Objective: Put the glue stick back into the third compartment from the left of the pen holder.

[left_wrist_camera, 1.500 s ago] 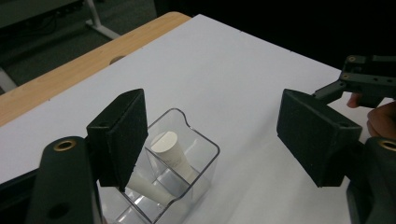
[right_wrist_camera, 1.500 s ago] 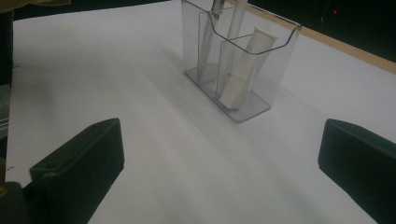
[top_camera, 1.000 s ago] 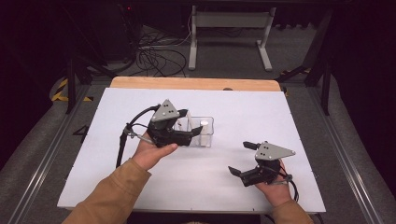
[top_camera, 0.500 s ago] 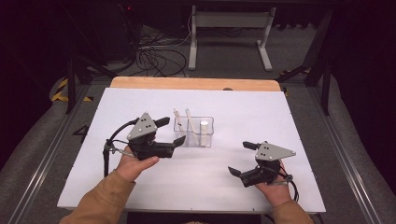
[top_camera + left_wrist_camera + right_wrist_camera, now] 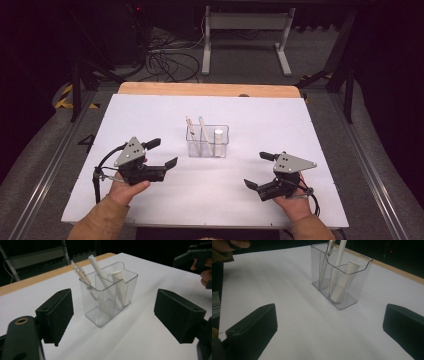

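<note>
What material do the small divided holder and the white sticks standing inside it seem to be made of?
The divided holder looks like clear, glossy hard plastic: its contents show through the walls, and the rim catches light. The two white sticks appear matte and opaque, perhaps plastic or rolled paper; the pictures leave this open. The transparent pen beside them seems to be clear plastic.

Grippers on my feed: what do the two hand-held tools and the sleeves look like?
Both are black, two-jawed, with flat dark pads. The left tool and right tool each carry a grey three-cornered plate with small holes. A black cable loops from the left one. The sleeves are tan.
</note>
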Tool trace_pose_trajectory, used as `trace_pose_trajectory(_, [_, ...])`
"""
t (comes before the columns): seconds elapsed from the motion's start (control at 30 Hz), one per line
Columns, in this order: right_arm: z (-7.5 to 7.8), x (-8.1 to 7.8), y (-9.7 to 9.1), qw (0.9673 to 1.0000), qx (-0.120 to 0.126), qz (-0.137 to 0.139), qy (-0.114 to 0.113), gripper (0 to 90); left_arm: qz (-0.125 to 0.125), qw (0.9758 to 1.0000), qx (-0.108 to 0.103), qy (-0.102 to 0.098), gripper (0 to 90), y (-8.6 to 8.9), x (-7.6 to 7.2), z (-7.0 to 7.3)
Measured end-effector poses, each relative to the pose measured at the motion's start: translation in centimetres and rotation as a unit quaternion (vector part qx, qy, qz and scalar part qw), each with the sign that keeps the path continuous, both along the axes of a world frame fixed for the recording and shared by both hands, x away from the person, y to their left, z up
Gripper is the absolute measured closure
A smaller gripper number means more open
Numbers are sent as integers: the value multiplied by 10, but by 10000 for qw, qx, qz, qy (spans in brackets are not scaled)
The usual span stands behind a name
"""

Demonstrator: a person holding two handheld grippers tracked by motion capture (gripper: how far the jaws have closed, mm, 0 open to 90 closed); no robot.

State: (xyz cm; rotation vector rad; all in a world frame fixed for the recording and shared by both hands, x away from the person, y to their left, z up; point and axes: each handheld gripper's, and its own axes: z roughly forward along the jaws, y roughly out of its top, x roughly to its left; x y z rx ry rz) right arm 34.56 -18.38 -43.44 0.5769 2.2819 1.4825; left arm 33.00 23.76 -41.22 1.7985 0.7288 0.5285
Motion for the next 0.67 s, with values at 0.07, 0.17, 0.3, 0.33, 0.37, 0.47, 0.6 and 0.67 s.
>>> trace_pose_trajectory(0.07, [0,0,0,10000,-6,2,2,0,2,10000,20,31,159,4,-3,-6])
trace_pose_trajectory(0.17, [0,0,0,10000,9,4,1,0,61,9998,171,61,148,11,-7,-18])
trace_pose_trajectory(0.3, [0,-1,-1,10000,20,4,-6,0,99,9994,273,194,129,19,-14,-35])
trace_pose_trajectory(0.33, [-1,-1,-1,10000,16,1,-5,0,88,9993,240,276,129,21,-15,-39])
trace_pose_trajectory(0.37, [-1,-1,-2,10000,18,1,-3,0,77,9992,231,307,129,23,-16,-42])
trace_pose_trajectory(0.47, [-1,-1,-3,10000,23,-7,6,0,55,9986,68,523,116,27,-19,-49])
trace_pose_trajectory(0.6, [-2,0,-2,10000,-3,2,21,0,147,9974,-171,684,106,33,-17,-52])
trace_pose_trajectory(0.67, [-3,0,-1,10000,-17,-1,25,0,196,9973,-227,676,103,34,-16,-52])
